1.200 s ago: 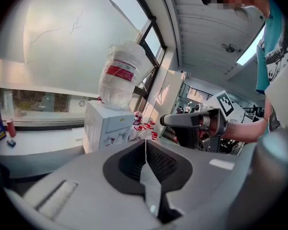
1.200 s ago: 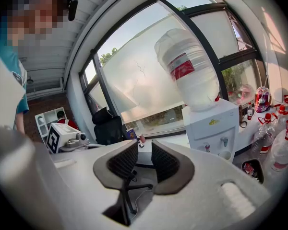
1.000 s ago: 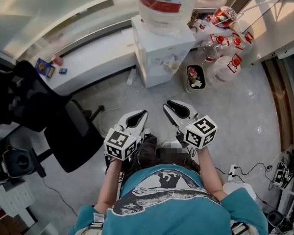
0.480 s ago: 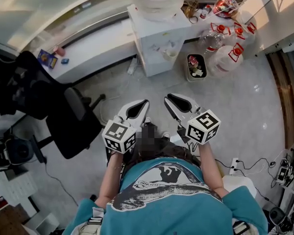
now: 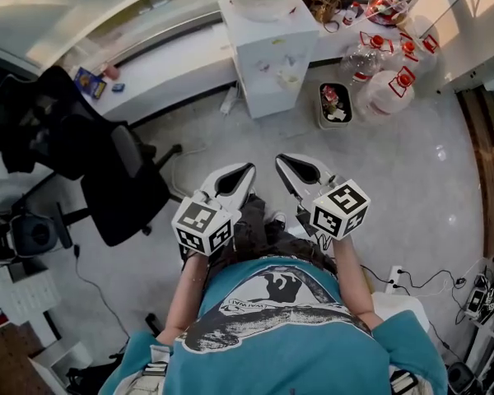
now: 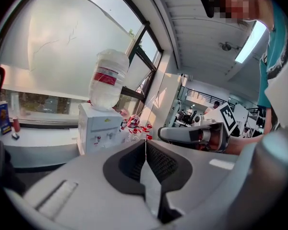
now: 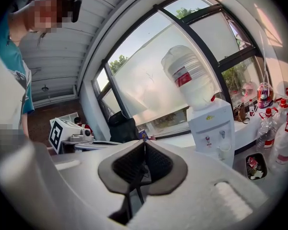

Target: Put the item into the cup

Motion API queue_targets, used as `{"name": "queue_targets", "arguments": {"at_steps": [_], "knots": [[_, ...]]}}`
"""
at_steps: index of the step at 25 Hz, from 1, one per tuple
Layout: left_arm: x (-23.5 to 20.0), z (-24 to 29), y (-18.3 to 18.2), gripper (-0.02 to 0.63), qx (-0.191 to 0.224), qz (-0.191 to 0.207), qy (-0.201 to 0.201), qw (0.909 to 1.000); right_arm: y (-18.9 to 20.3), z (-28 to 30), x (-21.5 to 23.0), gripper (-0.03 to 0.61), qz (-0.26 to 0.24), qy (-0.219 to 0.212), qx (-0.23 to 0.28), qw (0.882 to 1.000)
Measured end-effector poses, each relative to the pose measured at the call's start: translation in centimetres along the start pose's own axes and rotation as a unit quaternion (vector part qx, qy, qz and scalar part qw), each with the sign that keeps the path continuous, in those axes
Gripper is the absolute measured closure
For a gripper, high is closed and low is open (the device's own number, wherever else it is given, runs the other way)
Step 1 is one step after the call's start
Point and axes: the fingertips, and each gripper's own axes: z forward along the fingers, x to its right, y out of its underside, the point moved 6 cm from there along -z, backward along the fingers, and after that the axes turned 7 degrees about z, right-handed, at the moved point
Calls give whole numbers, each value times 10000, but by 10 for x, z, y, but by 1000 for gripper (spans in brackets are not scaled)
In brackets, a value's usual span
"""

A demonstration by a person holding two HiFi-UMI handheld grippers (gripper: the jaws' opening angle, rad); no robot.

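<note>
I hold both grippers side by side at chest height over the grey floor, pointing at the water dispenser (image 5: 272, 52). My left gripper (image 5: 245, 171) is shut, its pads meeting at the tips (image 6: 145, 141) with nothing between them. My right gripper (image 5: 281, 162) is shut too (image 7: 144, 143); its jaws have just been closing, and nothing is between them. Each gripper shows in the other's view: the right gripper (image 6: 162, 133) and the left gripper (image 7: 81, 139). What looks like a small white cup (image 7: 224, 150) sits on the dispenser's front ledge. No loose item is in view.
A black office chair (image 5: 119, 183) stands to the left. A white counter (image 5: 160, 72) runs along the window. A small bin (image 5: 335, 105) and several water bottles (image 5: 387, 76) sit right of the dispenser. Cables (image 5: 428, 282) lie on the floor at right.
The dispenser, bin and bottles have slid up the picture and the chair has come nearer. Both grippers travelled with the person and keep their side-by-side pose.
</note>
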Motion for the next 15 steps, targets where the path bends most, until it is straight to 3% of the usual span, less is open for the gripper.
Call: {"name": "queue_targets", "arguments": {"at_steps": [15], "knots": [[55, -8, 4, 595, 139, 219, -57, 9996, 12, -46, -10, 578, -233, -111, 33, 9997]]}}
